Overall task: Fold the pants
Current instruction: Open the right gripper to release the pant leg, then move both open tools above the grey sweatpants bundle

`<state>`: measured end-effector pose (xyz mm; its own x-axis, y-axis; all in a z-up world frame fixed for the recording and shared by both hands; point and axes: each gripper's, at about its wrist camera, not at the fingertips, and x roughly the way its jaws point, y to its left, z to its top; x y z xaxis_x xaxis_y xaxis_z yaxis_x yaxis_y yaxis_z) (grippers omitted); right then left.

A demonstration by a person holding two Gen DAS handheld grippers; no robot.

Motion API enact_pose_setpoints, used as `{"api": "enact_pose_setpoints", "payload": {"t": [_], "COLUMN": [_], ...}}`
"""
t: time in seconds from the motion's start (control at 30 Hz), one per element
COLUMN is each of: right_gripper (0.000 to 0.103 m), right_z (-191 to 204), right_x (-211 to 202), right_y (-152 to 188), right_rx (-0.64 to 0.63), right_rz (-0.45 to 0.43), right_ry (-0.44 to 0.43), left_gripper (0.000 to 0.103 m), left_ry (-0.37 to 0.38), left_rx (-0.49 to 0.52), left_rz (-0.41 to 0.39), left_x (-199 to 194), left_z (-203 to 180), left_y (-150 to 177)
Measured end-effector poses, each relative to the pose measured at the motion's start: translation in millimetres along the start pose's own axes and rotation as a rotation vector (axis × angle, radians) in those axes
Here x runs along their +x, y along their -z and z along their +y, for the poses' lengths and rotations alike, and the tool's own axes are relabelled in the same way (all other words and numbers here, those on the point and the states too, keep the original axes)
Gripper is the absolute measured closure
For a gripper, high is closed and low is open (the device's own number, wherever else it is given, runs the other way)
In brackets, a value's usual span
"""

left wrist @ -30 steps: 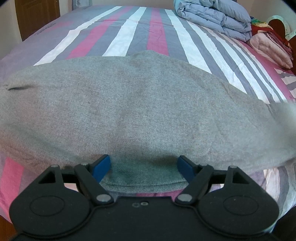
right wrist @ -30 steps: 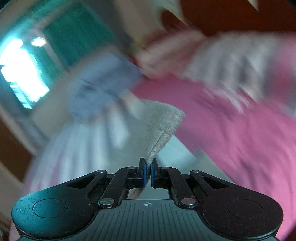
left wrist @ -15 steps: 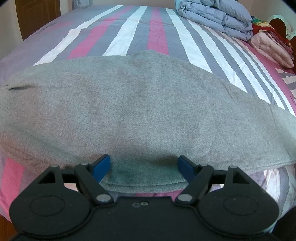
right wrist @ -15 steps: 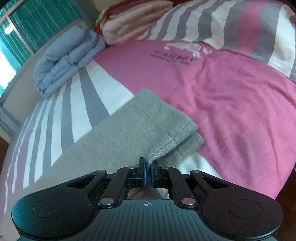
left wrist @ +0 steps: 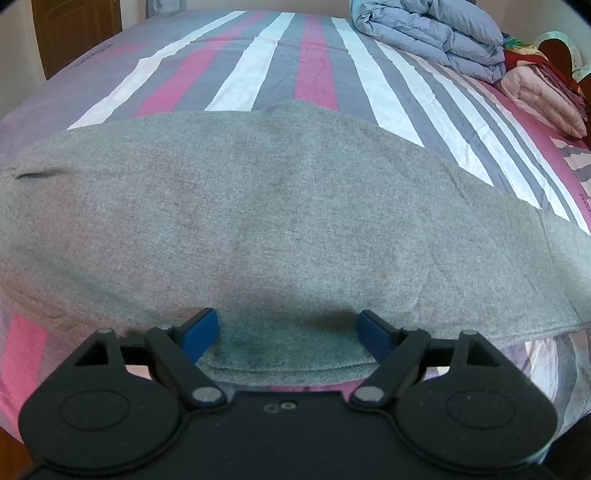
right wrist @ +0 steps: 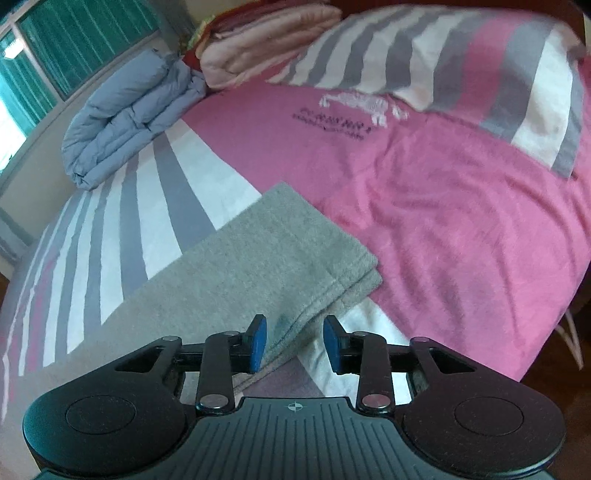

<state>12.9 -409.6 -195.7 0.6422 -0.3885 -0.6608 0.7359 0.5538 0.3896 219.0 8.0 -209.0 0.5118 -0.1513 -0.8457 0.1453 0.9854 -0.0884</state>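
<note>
Grey pants (left wrist: 280, 221) lie flat across the striped bed, folded lengthwise so one leg lies on the other. My left gripper (left wrist: 288, 328) is open, its blue pads on either side of the near edge of the pants, touching nothing. In the right wrist view the stacked leg cuffs (right wrist: 325, 258) lie on the bed. My right gripper (right wrist: 295, 341) is open just above the near edge of the cuff end and holds nothing.
The bed sheet (left wrist: 258, 66) has pink, grey and white stripes. A folded blue duvet (left wrist: 428, 33) and pink blankets (left wrist: 543, 96) sit at the far side. A striped pillow (right wrist: 461, 62) lies beyond the cuffs on the pink sheet (right wrist: 461, 206).
My right gripper, shut on the leg cuff before, brought it down onto the bed and has opened, letting it go. The left gripper has not moved.
</note>
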Motion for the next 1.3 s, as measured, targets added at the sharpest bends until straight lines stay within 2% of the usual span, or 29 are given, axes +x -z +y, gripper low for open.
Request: {"api": "enact_pose_setpoints", "payload": {"t": [0.1, 0.23, 0.43, 0.57, 0.63, 0.8, 0.97, 1.07, 1.13, 1.2, 1.3], "right_gripper": [0.069, 0.068, 0.068, 0.068, 0.068, 0.068, 0.068, 0.068, 0.068, 0.068, 0.068], "right_z": [9.6, 31.6, 67.3, 79.2, 82.1, 87.4, 102.4, 118.5, 131.6, 146.1, 160.8], "right_x": [-8.6, -6.1, 12.8, 30.4, 42.4, 43.9, 35.0, 35.2, 35.7, 38.3, 43.7], "right_y": [-3.3, -5.4, 12.3, 29.8, 36.9, 36.4, 37.9, 44.0, 50.4, 57.5, 67.1], "right_rx": [-0.023, -0.063, -0.15, -0.185, -0.227, -0.24, -0.267, -0.326, -0.365, -0.397, -0.426], "right_rz": [-0.029, -0.019, 0.032, 0.099, 0.141, 0.116, 0.08, 0.07, 0.059, 0.066, 0.085], "right_ry": [-0.018, -0.05, -0.094, -0.117, -0.081, -0.064, -0.136, -0.149, -0.162, -0.197, -0.23], "left_gripper": [0.026, 0.026, 0.025, 0.024, 0.024, 0.024, 0.028, 0.029, 0.035, 0.043, 0.044], "left_ry": [-0.003, -0.006, 0.005, 0.014, 0.016, 0.029, 0.024, 0.006, 0.006, -0.002, -0.049], "left_rx": [0.003, 0.005, 0.008, 0.012, 0.013, -0.015, -0.063, -0.036, -0.011, -0.029, -0.068], "left_rz": [-0.003, -0.006, -0.005, -0.005, -0.005, -0.007, -0.024, -0.058, -0.069, -0.062, -0.075], "left_x": [0.1, -0.6, -1.5, -0.3, 0.6, -5.7, -14.6, -20.4, -18.6, -11.5, -2.7], "left_z": [-1.0, -1.8, 0.1, 3.0, 3.6, 7.1, 14.7, 13.3, 11.4, 17.0, 36.9], "left_y": [1.0, 2.0, 1.7, 0.0, -0.5, -3.9, -15.6, -26.7, -35.0, -43.5, -54.0]}}
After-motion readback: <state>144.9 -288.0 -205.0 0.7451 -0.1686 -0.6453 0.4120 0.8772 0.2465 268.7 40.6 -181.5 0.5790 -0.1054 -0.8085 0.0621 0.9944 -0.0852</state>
